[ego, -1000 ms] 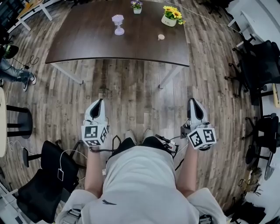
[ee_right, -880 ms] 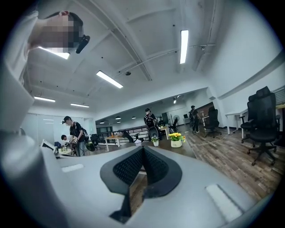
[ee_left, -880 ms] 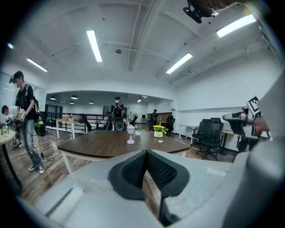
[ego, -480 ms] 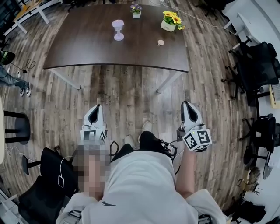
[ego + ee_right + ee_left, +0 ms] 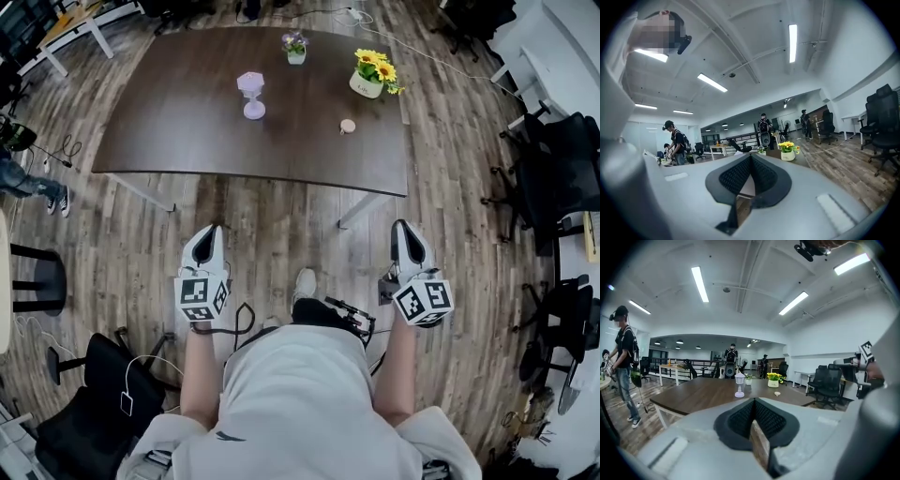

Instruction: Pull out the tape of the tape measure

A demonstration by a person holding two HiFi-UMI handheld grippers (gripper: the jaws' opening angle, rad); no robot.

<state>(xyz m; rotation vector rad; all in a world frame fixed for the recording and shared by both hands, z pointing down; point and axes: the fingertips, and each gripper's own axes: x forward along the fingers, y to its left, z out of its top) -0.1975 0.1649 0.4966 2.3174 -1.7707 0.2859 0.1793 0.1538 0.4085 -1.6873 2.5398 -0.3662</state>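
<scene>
No legible txt, brands or nos.; flower pot (image 5: 364, 86) print too small.

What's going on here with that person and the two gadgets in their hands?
A person stands short of a dark table, a gripper in each hand. The left gripper and right gripper are both shut and empty, held over the wooden floor. A small round thing, probably the tape measure, lies untouched on the table near the yellow flowers.

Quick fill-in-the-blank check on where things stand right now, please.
The left gripper and right gripper are both ___, holding nothing.
The tape measure lies untouched on the ___.
The pot nearest it holds ___ flowers.
Missing words: shut; table; yellow.
</scene>
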